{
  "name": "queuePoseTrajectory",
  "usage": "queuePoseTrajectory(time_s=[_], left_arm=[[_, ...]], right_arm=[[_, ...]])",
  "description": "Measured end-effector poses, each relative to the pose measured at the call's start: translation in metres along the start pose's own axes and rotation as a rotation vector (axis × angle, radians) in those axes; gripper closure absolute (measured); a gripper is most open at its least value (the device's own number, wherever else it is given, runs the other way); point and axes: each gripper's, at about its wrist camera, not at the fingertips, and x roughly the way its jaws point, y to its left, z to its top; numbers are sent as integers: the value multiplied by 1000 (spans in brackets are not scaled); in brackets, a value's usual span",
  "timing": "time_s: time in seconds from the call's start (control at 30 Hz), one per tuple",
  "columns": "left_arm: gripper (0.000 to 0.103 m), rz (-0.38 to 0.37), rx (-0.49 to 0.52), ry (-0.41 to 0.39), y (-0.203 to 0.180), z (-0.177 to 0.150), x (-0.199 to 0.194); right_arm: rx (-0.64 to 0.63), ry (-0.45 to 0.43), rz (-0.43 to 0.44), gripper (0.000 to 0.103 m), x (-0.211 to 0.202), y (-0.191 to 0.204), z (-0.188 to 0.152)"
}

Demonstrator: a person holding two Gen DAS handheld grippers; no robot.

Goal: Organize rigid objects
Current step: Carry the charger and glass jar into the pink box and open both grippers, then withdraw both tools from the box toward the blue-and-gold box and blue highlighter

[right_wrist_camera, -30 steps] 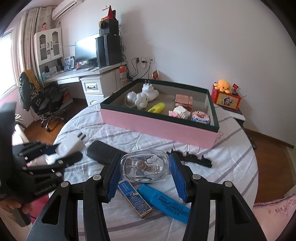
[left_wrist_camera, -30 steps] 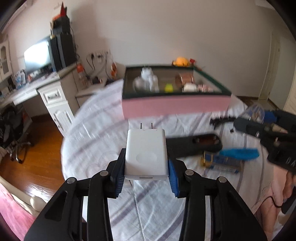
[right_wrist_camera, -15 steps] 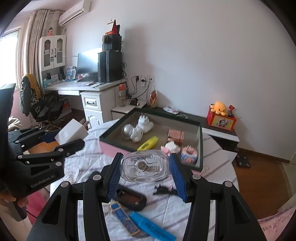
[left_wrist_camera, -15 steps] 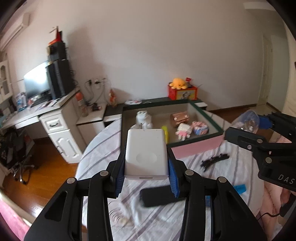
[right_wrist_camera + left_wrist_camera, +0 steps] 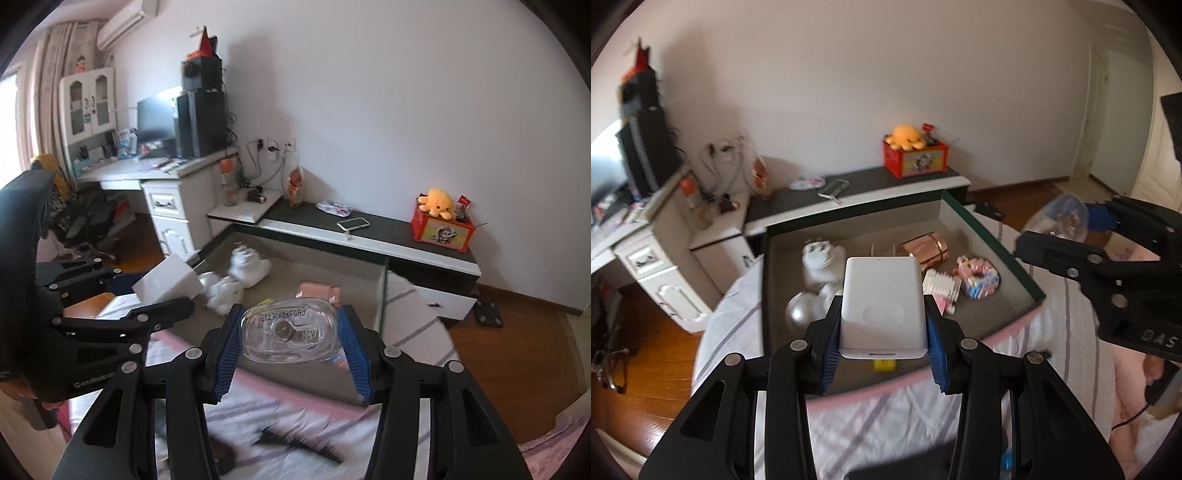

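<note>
My left gripper (image 5: 882,334) is shut on a white wall charger (image 5: 882,306), prongs pointing away, held above the near left part of the pink box (image 5: 1012,325). My right gripper (image 5: 290,341) is shut on a clear glass bottle (image 5: 290,330) with a printed date code, held over the box's near edge (image 5: 288,384). In the left wrist view the right gripper (image 5: 1071,225) with the bottle (image 5: 1060,216) hangs at the right of the box. The right wrist view has the left gripper (image 5: 147,295) and charger (image 5: 166,282) at its left.
Inside the box lie a white figurine (image 5: 820,264), a silver ball (image 5: 799,312), a copper-coloured case (image 5: 927,249), small brick models (image 5: 977,275) and a yellow item (image 5: 884,364). A black comb-like piece (image 5: 299,441) lies on the striped cloth (image 5: 871,424). A low shelf (image 5: 369,230) and desk (image 5: 166,184) stand behind.
Both grippers have risen and moved forward toward the box with their loads. The box now fills the view beneath them, and the items on the cloth have dropped out of sight.
</note>
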Motion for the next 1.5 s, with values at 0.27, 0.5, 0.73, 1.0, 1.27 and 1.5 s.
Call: queuePoseTrajectory(time_s=[0.27, 0.5, 0.73, 1.0, 1.27, 1.5], left_arm=[[63, 30, 12, 125, 8, 45, 86], [62, 84, 35, 257, 19, 65, 154], [60, 118, 53, 275, 16, 63, 176], [24, 116, 64, 243, 16, 63, 160], [7, 177, 54, 122, 23, 50, 83], [0, 193, 38, -56, 16, 13, -12]], right_arm=[[15, 126, -21, 50, 89, -36, 32], [38, 234, -23, 50, 159, -59, 43], [41, 291, -33, 50, 188, -67, 43], [52, 255, -24, 23, 174, -66, 47], [56, 175, -27, 23, 121, -56, 41], [29, 34, -19, 9, 32, -23, 22]])
